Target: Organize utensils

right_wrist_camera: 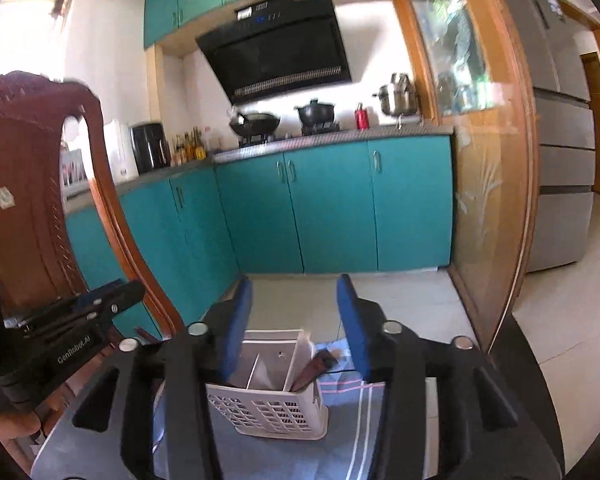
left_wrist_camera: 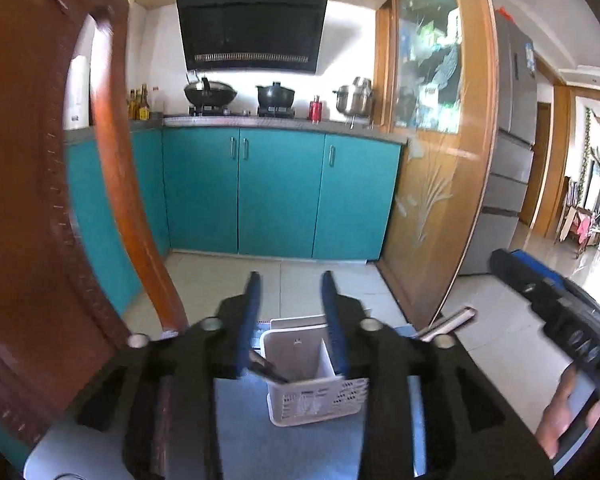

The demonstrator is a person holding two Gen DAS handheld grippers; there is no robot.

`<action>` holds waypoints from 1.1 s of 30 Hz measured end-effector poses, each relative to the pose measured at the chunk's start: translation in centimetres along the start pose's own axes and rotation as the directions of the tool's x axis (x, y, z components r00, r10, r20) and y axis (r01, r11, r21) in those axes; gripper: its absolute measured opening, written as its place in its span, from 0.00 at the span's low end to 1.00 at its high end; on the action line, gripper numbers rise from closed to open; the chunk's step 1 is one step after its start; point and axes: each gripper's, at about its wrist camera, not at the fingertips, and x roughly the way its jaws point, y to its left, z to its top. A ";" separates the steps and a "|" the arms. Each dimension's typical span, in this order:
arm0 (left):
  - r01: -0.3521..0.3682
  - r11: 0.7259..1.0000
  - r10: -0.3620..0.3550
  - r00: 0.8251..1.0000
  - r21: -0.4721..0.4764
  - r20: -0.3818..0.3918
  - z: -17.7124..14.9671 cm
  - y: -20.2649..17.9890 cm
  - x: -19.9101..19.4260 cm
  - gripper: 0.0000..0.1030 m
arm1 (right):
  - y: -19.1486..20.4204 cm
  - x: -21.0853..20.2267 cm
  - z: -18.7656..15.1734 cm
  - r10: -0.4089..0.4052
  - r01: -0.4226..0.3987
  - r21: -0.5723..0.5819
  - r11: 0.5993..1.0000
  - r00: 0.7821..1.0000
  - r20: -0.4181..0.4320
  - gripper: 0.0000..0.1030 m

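- Teal kitchen cabinets [left_wrist_camera: 276, 192] fill the background at 12 o'clock in both of my wrist views, with a black range hood [left_wrist_camera: 252, 32] above a wok [left_wrist_camera: 210, 93] and a pot [left_wrist_camera: 275, 95] on the stove.
- At 9 o'clock in both views I see a carved reddish wooden chair back [left_wrist_camera: 32, 200], and at 3 o'clock a wooden door frame with a glass panel [left_wrist_camera: 432, 80] and a grey refrigerator [right_wrist_camera: 560, 128] beyond it.
- My left gripper [left_wrist_camera: 292, 320] has its blue-padded fingers spread apart with nothing between them; it hangs above the white utensil caddy [left_wrist_camera: 320, 398].
- From the left wrist camera the caddy sits at 6 o'clock on a blue cloth [left_wrist_camera: 244, 432]; a dark utensil handle [left_wrist_camera: 269, 370] leans in its left compartment.
- My right gripper [right_wrist_camera: 294, 320] is likewise parted and holds nothing, poised over the same caddy [right_wrist_camera: 276, 412].
- From the right wrist camera a brown-handled utensil [right_wrist_camera: 314, 368] stands tilted in the caddy's right compartment, toward 3 o'clock of the divider.
- The blue cloth [right_wrist_camera: 352, 432] carries pale stripes and lies on a light tabletop [right_wrist_camera: 48, 452].
- The left wrist camera catches the right gripper's body at 4 o'clock, and a silvery utensil [left_wrist_camera: 446, 322] juts past the table edge at 3 o'clock; I cannot tell what kind it is.
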 end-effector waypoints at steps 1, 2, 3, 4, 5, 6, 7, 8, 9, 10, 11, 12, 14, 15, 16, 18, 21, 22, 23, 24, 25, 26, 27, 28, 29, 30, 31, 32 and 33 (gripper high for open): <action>0.000 1.000 0.000 1.000 -0.001 0.010 -0.5 0.1 -1.4 0.49 | -0.1 -1.8 -0.1 0.008 -0.008 0.006 1.000 1.000 0.022 0.58; 0.000 1.000 0.000 1.000 -0.004 0.016 -1.1 0.2 -2.7 0.63 | -0.2 -3.2 -0.3 0.011 -0.011 0.008 1.000 0.999 0.036 0.70; -0.004 1.000 0.004 1.000 -0.013 0.021 -2.3 0.3 -4.5 0.71 | -0.3 -5.0 -0.8 0.015 -0.015 0.008 1.000 0.999 0.049 0.76; -0.009 1.000 0.009 1.000 -0.020 0.016 -3.8 0.3 -6.1 0.74 | -0.3 -6.5 -1.6 0.022 -0.022 -0.003 1.000 0.999 0.048 0.84; -0.016 1.000 0.017 1.000 -0.025 0.002 -5.6 0.1 -7.6 0.78 | -0.2 -8.1 -2.8 0.027 -0.026 -0.026 0.999 0.999 0.029 0.90; -0.027 0.999 0.027 1.000 -0.025 -0.008 -7.0 -0.1 -8.7 0.83 | 0.0 -9.1 -3.7 0.025 -0.025 -0.042 0.999 1.000 0.011 0.92; -0.051 0.998 0.050 0.998 -0.026 -0.022 -9.0 -0.5 -10.2 0.85 | 0.1 -10.1 -5.0 0.018 -0.019 -0.058 0.998 1.000 -0.010 0.94; -0.073 0.997 0.072 0.997 -0.027 -0.039 -10.8 -0.8 -11.5 0.88 | 0.0 -11.1 -6.2 0.005 -0.007 -0.072 0.997 1.000 -0.030 0.95; -0.072 0.997 0.071 0.996 -0.017 -0.051 -12.1 -1.1 -12.5 0.90 | 0.0 -12.3 -7.8 -0.018 0.014 -0.086 0.996 0.998 -0.053 0.96; -0.065 0.998 0.066 0.995 0.011 -0.069 -13.5 -1.6 -13.6 0.91 | 0.0 -13.0 -8.9 -0.037 0.030 -0.091 0.995 0.997 -0.075 0.96; -0.069 0.997 0.072 0.993 0.042 -0.088 -14.6 -2.0 -14.4 0.92 | -0.2 -13.6 -9.8 -0.054 0.044 -0.093 0.995 0.993 -0.104 0.97; -0.084 0.993 0.092 0.990 0.082 -0.107 -15.7 -2.5 -15.4 0.93 | -0.1 -14.3 -10.8 -0.067 0.054 -0.095 0.994 0.988 -0.141 0.97; -0.101 0.988 0.114 0.987 0.116 -0.110 -16.8 -2.8 -16.9 0.95 | -0.1 -15.5 -12.2 -0.072 0.062 -0.062 0.996 0.981 -0.180 0.97; -0.100 0.988 0.112 0.988 0.116 -0.104 -17.0 -2.9 -17.9 0.97 | 0.0 -16.1 -12.8 -0.066 0.058 -0.048 0.997 0.980 -0.189 0.97; -0.089 0.990 0.100 0.990 0.112 -0.095 -17.1 -2.9 -18.8 0.96 | 0.3 -16.6 -13.2 -0.059 0.052 -0.038 0.998 0.979 -0.196 0.97; -0.091 0.991 0.099 0.992 0.100 -0.074 -17.1 -2.6 -20.0 0.96 | 1.4 -17.4 -13.5 -0.069 0.059 -0.055 0.997 0.979 -0.192 0.97; -0.090 0.992 0.095 0.994 0.083 -0.057 -16.9 -2.4 -21.6 0.96 | 3.7 -18.6 -13.9 -0.115 0.094 -0.129 0.987 0.979 -0.167 0.97; -0.086 0.993 0.090 0.995 0.078 -0.049 -16.7 -2.5 -22.0 0.96 | 4.3 -19.1 -14.1 -0.124 0.101 -0.149 0.984 0.980 -0.156 0.97; -0.084 0.994 0.087 0.995 0.075 -0.040 -16.6 -2.5 -22.5 0.97 | 4.9 -19.7 -14.3 -0.130 0.105 -0.165 0.981 0.981 -0.145 0.97; -0.083 0.994 0.085 0.996 0.073 -0.029 -16.5 -2.6 -23.1 0.97 | 5.2 -20.0 -14.1 -0.132 0.107 -0.175 0.979 0.981 -0.140 0.97; -0.082 0.994 0.083 0.996 0.073 -0.020 -16.4 -2.6 -23.6 0.97 | 5.5 -20.3 -14.2 -0.131 0.105 -0.184 0.977 0.982 -0.136 0.97; -0.080 0.994 0.081 0.997 0.075 -0.015 -16.3 -2.6 -23.7 0.97 | 5.8 -20.6 -14.3 -0.132 0.104 -0.191 0.976 0.982 -0.136 0.97; -0.079 0.994 0.080 0.997 0.078 -0.010 -16.2 -2.6 -24.1 0.97 | 5.9 -20.7 -14.1 -0.135 0.107 -0.192 0.975 0.981 -0.136 0.97; -0.077 0.994 0.078 0.997 0.082 -0.007 -16.2 -2.7 -24.4 0.97 | 6.0 -21.0 -14.0 -0.138 0.111 -0.190 0.975 0.981 -0.134 0.97; -0.076 0.993 0.076 0.997 0.086 -0.001 -16.2 -2.8 -24.8 0.97 | 6.1 -21.4 -14.0 -0.138 0.113 -0.185 0.976 0.982 -0.129 0.97; -0.076 0.993 0.077 0.997 0.089 0.002 -16.3 -2.8 -25.0 0.97 | 6.1 -21.6 -13.9 -0.139 0.114 -0.184 0.976 0.982 -0.126 0.97; -0.078 0.993 0.078 0.997 0.091 0.004 -16.3 -2.8 -25.2 0.97 | 6.2 -21.8 -13.9 -0.144 0.120 -0.185 0.975 0.982 -0.120 0.97; -0.079 0.993 0.079 0.997 0.091 0.008 -16.2 -2.8 -25.5 0.97 | 6.3 -22.0 -13.8 -0.150 0.127 -0.187 0.974 0.982 -0.113 0.97; -0.080 0.993 0.079 0.997 0.090 0.012 -16.3 -2.7 -25.6 0.97 | 6.4 -22.3 -13.8 -0.157 0.135 -0.193 0.972 0.982 -0.106 0.97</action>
